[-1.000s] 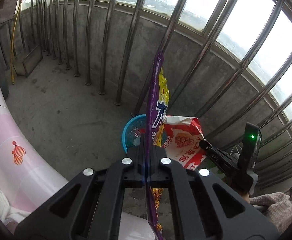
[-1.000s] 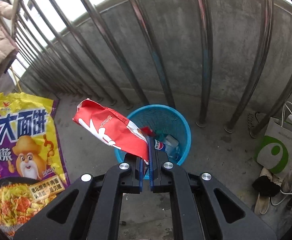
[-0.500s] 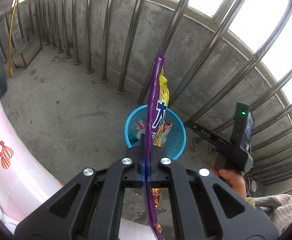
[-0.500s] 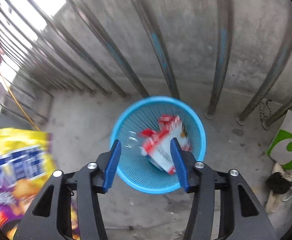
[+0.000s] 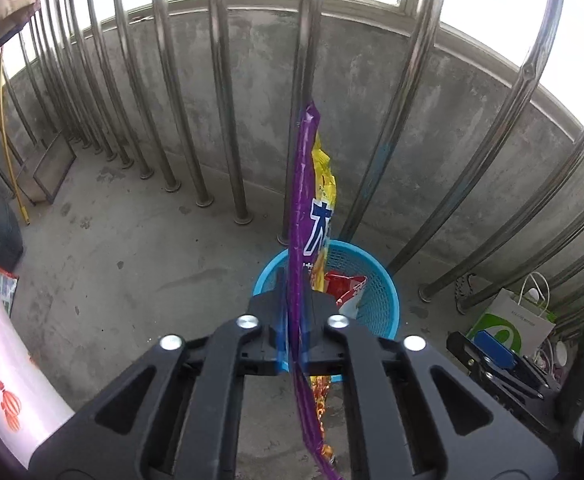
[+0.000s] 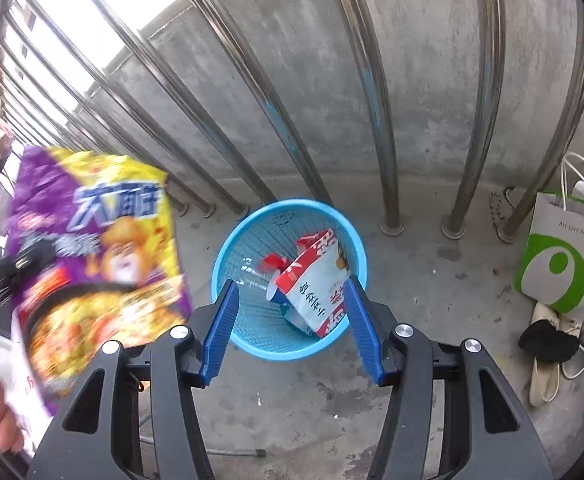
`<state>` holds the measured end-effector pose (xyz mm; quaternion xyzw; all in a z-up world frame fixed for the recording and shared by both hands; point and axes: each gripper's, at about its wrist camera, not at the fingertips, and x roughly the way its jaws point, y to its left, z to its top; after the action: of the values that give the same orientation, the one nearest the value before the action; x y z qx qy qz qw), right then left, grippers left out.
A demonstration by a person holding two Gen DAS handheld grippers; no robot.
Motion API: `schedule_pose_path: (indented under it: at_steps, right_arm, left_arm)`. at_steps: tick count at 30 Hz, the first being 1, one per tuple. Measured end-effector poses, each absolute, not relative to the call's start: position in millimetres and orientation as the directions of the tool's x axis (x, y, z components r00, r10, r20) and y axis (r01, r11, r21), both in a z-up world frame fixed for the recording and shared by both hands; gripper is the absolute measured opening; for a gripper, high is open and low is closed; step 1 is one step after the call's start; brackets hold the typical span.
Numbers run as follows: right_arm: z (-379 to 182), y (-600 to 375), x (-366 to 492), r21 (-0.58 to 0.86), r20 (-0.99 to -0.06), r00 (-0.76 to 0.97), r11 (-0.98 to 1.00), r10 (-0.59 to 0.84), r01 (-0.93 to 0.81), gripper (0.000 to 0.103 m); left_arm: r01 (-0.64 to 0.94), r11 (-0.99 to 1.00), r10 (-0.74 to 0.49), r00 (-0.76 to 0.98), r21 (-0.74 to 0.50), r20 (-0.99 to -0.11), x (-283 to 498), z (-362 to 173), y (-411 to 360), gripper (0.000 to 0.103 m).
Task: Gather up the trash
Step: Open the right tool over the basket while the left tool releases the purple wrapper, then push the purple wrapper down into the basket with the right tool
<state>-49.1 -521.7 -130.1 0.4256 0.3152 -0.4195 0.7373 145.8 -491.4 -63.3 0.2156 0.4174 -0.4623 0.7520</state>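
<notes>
My left gripper (image 5: 294, 316) is shut on a purple and yellow snack bag (image 5: 306, 208), held edge-on above the blue mesh bin (image 5: 376, 300). The same bag (image 6: 92, 248) shows blurred at the left of the right wrist view. My right gripper (image 6: 290, 300) is open and empty above the bin (image 6: 248, 240). A red and white wrapper (image 6: 316, 292) lies inside the bin; it also shows in the left wrist view (image 5: 344, 288).
Steel railing bars (image 6: 376, 120) and a concrete wall stand right behind the bin. A white and green paper bag (image 6: 560, 264) and shoes (image 6: 548, 356) sit at the right. A pink patterned sheet (image 5: 4, 360) lies at the left.
My right gripper opened and dropped the red and white wrapper into the bin. My left gripper moved toward the bin with the purple bag.
</notes>
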Motion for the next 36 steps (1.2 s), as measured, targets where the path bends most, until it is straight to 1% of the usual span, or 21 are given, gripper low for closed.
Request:
schedule_pose_path:
  at_steps: [1,2,3,4,6,9,11,12,13,15,17,20,22,25,28,30,31,32,35,36]
  right_arm:
    - [-130.2,-522.5,-49.3,0.360,-0.822,0.447,0.285,-0.353,0.888,0.053]
    - [-131.1,-521.6,-51.4,0.358,-0.822,0.445,0.287,-0.355,0.889,0.054]
    - [-131.6,-521.4,-52.3,0.356,-0.821,0.444,0.287,-0.359,0.889,0.054]
    - [-132.5,-521.2,-53.2,0.353,-0.821,0.441,0.285,-0.363,0.891,0.054]
    - [-134.7,-521.9,-53.0,0.356,-0.819,0.443,0.283,-0.365,0.891,0.054]
    - [-138.2,-524.5,-52.0,0.371,-0.821,0.451,0.274,-0.350,0.887,0.054]
    - [-136.6,-523.1,-51.3,0.384,-0.812,0.466,0.281,-0.351,0.880,0.053]
    - [-135.4,-521.5,-50.7,0.386,-0.807,0.473,0.291,-0.354,0.875,0.053]
    - [-134.7,-520.2,-49.8,0.385,-0.805,0.476,0.299,-0.355,0.873,0.053]
    - [-133.3,-518.6,-49.1,0.397,-0.798,0.489,0.304,-0.351,0.866,0.053]
    - [-133.2,-517.7,-48.8,0.411,-0.794,0.502,0.305,-0.344,0.859,0.053]
    - [-134.6,-515.2,-45.9,0.426,-0.790,0.518,0.315,-0.328,0.848,0.053]
    - [-139.7,-515.4,-39.1,0.422,-0.803,0.515,0.326,-0.300,0.846,0.053]
    - [-148.7,-521.0,-19.9,0.427,-0.815,0.520,0.340,-0.256,0.838,0.053]
    - [-161.7,-532.6,7.0,0.418,-0.795,0.535,0.380,-0.286,0.825,0.051]
    - [-187.5,-548.4,29.2,0.396,-0.819,0.510,0.383,-0.264,0.835,0.042]
    - [-204.2,-556.6,41.5,0.389,-0.838,0.495,0.383,-0.229,0.838,0.040]
    - [-224.8,-564.6,52.7,0.384,-0.858,0.477,0.380,-0.190,0.842,0.035]
    - [-279.7,-579.2,81.7,0.312,-0.922,0.375,0.386,-0.098,0.868,0.027]
    - [-296.1,-581.3,90.1,0.283,-0.939,0.337,0.393,-0.073,0.875,0.027]
  left_arm:
    - [0.880,0.474,-0.492,0.235,-0.031,-0.838,143.8,-71.3,-498.5,0.038]
    - [0.877,0.480,-0.470,0.272,0.016,-0.840,141.9,-77.0,-502.4,0.042]
    - [0.873,0.486,-0.467,0.305,0.047,-0.830,139.3,-77.1,-502.1,0.042]
    - [0.872,0.488,-0.490,0.315,0.043,-0.813,136.5,-73.3,-497.0,0.042]
    - [0.881,0.473,-0.537,0.287,-0.001,-0.793,132.6,-60.9,-486.5,0.042]
    - [0.880,0.474,-0.535,0.303,0.016,-0.788,130.1,-34.1,-472.9,0.042]
    - [0.879,0.477,-0.555,0.321,0.023,-0.767,127.3,-7.8,-459.9,0.042]
    - [0.877,0.480,-0.572,0.328,0.017,-0.752,125.0,6.1,-450.7,0.044]
    - [0.878,0.479,-0.591,0.329,0.008,-0.736,123.2,21.5,-439.8,0.048]
    - [0.875,0.485,-0.616,0.344,0.004,-0.708,118.2,44.7,-414.8,0.051]
    - [0.872,0.490,-0.629,0.358,0.005,-0.690,114.9,64.9,-386.6,0.057]
    - [0.853,0.522,-0.640,0.380,-0.015,-0.668,112.8,85.3,-339.8,0.065]
    - [0.836,0.548,-0.636,0.403,-0.018,-0.658,112.6,93.0,-307.5,0.070]
    - [0.796,0.605,-0.621,0.452,-0.026,-0.640,114.6,100.8,-248.3,0.076]
    - [0.719,0.692,-0.592,0.512,-0.067,-0.623,120.7,109.9,-179.9,0.078]
    - [0.640,0.763,-0.552,0.571,-0.092,-0.608,123.1,113.1,-130.8,0.078]
    - [0.587,0.802,-0.523,0.607,-0.105,-0.598,123.7,112.9,-103.7,0.078]
    - [0.542,0.833,-0.495,0.635,-0.114,-0.593,124.2,113.7,-80.5,0.078]
    - [0.384,0.914,-0.379,0.703,-0.127,-0.601,125.5,109.2,-11.9,0.078]
    - [0.334,0.933,-0.342,0.717,-0.132,-0.607,126.1,107.9,8.2,0.078]
